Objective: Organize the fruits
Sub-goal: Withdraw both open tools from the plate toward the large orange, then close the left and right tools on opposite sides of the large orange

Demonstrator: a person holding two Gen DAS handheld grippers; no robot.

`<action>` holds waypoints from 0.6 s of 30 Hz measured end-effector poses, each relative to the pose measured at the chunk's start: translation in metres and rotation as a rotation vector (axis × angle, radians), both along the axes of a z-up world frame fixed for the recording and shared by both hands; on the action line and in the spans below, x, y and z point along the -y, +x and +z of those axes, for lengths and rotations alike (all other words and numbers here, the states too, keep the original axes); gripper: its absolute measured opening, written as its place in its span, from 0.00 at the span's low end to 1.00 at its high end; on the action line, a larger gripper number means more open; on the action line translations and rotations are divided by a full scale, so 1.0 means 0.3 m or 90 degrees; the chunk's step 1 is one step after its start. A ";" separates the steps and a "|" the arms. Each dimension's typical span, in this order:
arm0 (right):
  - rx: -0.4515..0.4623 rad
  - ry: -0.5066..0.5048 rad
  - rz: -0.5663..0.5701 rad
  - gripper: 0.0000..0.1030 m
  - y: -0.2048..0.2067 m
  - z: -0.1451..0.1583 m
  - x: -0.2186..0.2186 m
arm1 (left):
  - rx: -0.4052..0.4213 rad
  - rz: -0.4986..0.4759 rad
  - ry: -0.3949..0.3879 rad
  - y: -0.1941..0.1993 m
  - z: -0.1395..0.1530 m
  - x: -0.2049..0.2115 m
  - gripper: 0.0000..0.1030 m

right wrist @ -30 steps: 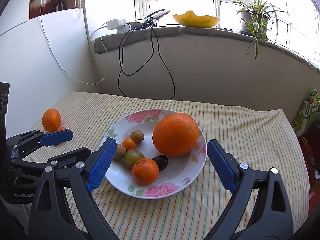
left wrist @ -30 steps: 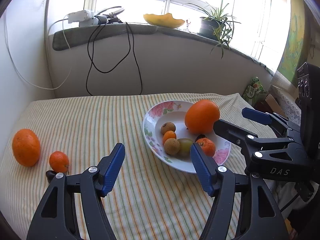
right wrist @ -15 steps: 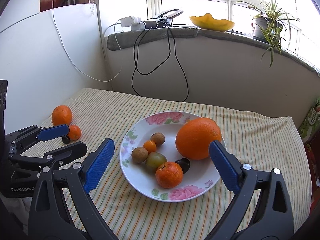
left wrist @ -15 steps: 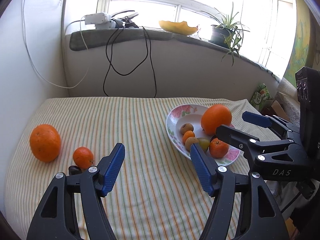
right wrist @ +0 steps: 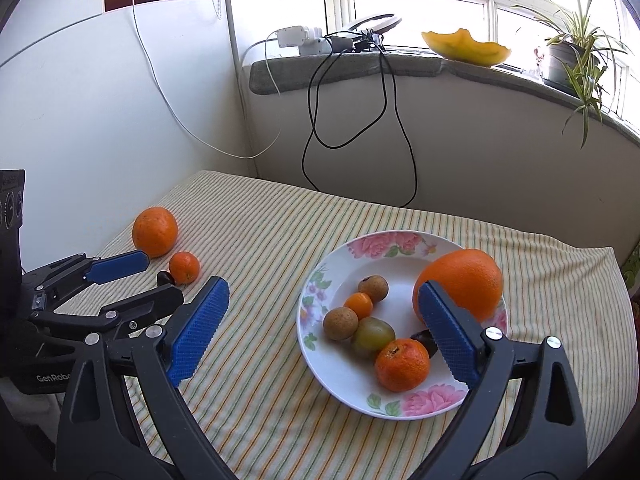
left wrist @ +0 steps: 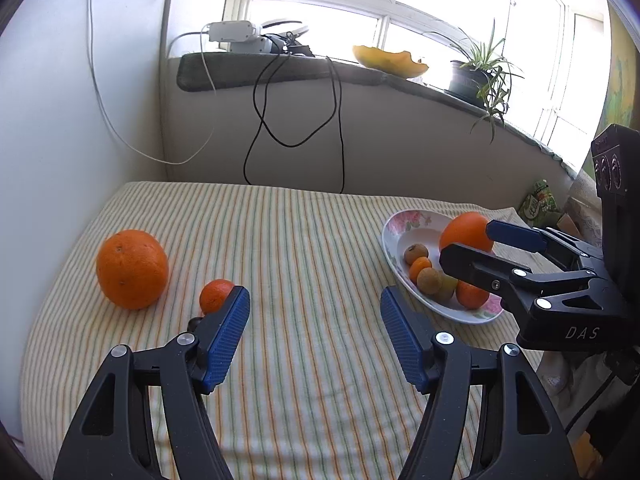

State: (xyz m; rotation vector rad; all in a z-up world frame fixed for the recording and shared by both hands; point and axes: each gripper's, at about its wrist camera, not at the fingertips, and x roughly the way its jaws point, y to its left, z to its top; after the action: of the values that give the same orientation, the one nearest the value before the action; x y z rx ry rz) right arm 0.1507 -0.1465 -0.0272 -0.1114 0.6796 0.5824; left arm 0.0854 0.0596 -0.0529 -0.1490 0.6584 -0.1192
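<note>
Hovering over the striped cream tablecloth (left wrist: 304,248), left gripper (left wrist: 314,336) has its blue ribbed pads spread apart with nothing between them, only bare cloth in the gap. Right gripper (right wrist: 324,336) likewise spread wide and released, holding nothing, hanging above the near-left edge of the white floral-rimmed plate (right wrist: 400,240).

On the plate: big round orange (right wrist: 460,280) at the right side, partly behind the right gripper's right pad; small tangerine (right wrist: 402,364) at the near side; greenish round fruit (right wrist: 374,332) just beside it; two brown rough-skinned round fruits (right wrist: 340,322), one left, one further back; tiny orange kumquat-like fruit (right wrist: 359,305) between them; dark plum-coloured fruit (right wrist: 424,340) mostly hidden behind the right pad.

Off the plate, far left of the cloth: second large orange (left wrist: 132,268), a loose small tangerine (left wrist: 216,296) near it, and a small dark fruit (right wrist: 165,278) touching that tangerine. In the left wrist view the left pad overlaps the loose tangerine's edge; contact can't be judged from there. In the right wrist view the pads sit short of it.

Background: grey windowsill (right wrist: 344,68) with a white power adapter (right wrist: 296,36), black cables (right wrist: 356,120) hanging down, yellow melon rind (right wrist: 466,50), potted spider plant (right wrist: 572,52).
</note>
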 end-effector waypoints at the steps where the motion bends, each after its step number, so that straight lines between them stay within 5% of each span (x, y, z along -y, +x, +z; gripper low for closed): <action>1: -0.003 0.002 0.004 0.95 0.001 -0.001 -0.012 | -0.001 0.004 -0.002 -0.002 -0.004 -0.012 0.66; 18: -0.063 0.029 0.080 0.94 0.058 -0.039 -0.199 | -0.023 0.092 -0.031 -0.047 -0.080 -0.261 0.66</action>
State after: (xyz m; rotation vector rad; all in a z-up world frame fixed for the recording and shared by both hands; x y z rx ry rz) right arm 0.1681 -0.0868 -0.0389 -0.0840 0.7581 0.7281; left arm 0.0713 0.1378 -0.0769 -0.2459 0.6787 0.0063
